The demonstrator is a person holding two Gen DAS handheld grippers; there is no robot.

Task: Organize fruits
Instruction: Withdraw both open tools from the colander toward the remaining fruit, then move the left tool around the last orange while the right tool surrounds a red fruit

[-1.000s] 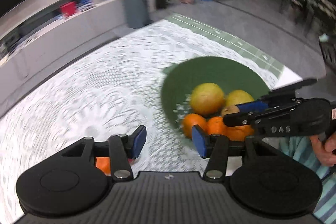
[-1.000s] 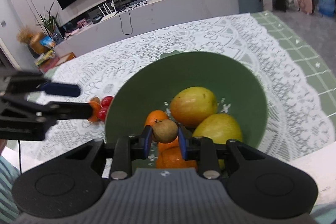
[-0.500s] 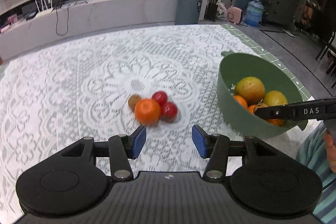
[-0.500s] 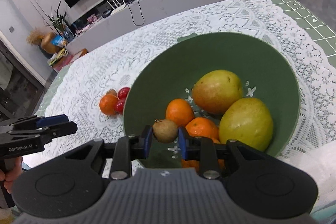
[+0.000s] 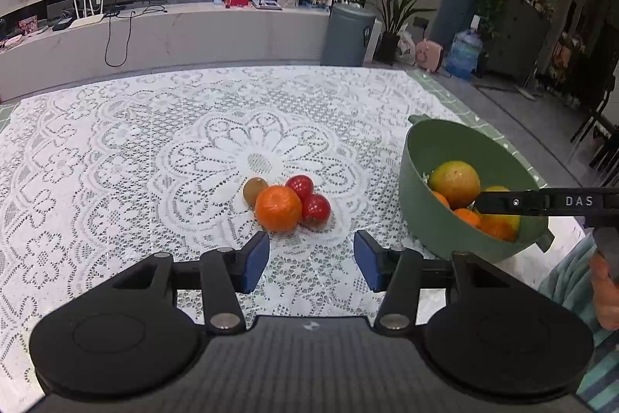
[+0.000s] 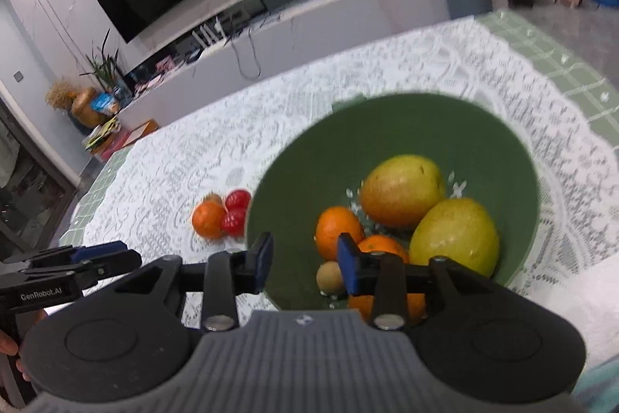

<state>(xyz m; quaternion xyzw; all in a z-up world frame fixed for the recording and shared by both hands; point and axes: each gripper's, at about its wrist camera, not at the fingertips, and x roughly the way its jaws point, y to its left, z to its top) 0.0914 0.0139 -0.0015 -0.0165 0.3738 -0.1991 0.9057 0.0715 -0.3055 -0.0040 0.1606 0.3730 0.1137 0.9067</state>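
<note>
**Fruit sorting: right claw letting go over the bowl, left claw facing the loose cluster**

Right gripper sits over the near rim of the green bowl, tilted down. Its jaws are opening; nothing between the blue pads. A small brown fruit lies in the bowl just below and beside the right-hand pad, not gripped. Whether it touches the pad cannot be told.

Bowl contents, right wrist view: two large yellow-green fruits, one toward the far side and one against the right wall, the pair touching; an orange left of them; a second orange beside it, partly behind the right-hand finger; more orange peel shows lower down, behind the gripper body.

The bowl stands near the table's right edge on the white lace tablecloth.

Left gripper has its jaws apart and empty, held above the cloth at the near side of the table. Just beyond its pads, around the cloth's central flower motif, a tight cluster: an orange in front, a brown fruit touching its left rear, two red fruits on its right. The cluster lies well left of the bowl, apart from it.

A hand and striped sleeve show at the right edge of the left wrist view.
</note>
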